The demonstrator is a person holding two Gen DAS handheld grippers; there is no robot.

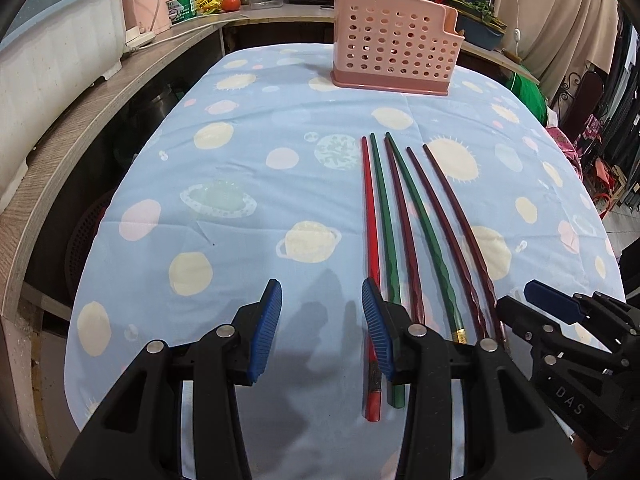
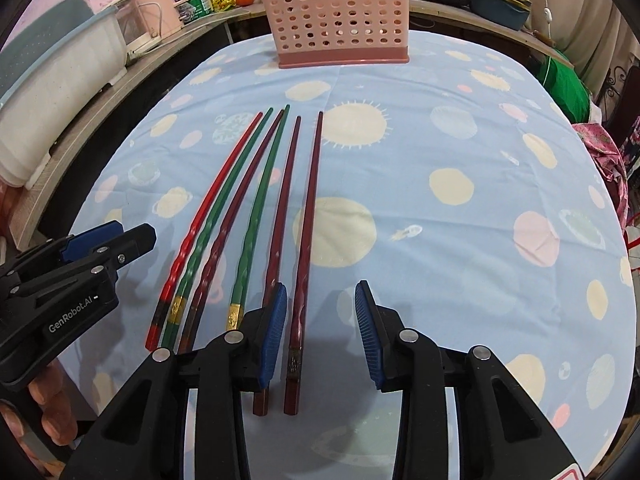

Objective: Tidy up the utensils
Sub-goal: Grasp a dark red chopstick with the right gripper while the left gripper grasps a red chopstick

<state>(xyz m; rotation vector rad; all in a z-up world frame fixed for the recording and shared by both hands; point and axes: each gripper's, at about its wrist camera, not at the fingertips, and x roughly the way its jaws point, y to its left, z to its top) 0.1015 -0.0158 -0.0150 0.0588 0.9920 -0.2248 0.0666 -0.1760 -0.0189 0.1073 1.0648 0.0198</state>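
Six chopsticks (image 2: pixel 256 216) lying lengthwise toward the pink holder (image 2: pixel 340 20), well short of it. Right gripper (image 2: pixel 320 336) spread wide, astride the rightmost maroon chopstick (image 2: pixel 306 240), nearer than the left gripper (image 1: pixel 322 328), likewise spread and empty.

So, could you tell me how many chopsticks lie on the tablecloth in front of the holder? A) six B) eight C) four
A: the row counts one red chopstick, two green chopsticks and three maroon chopsticks, six in all, short of the pink holder.
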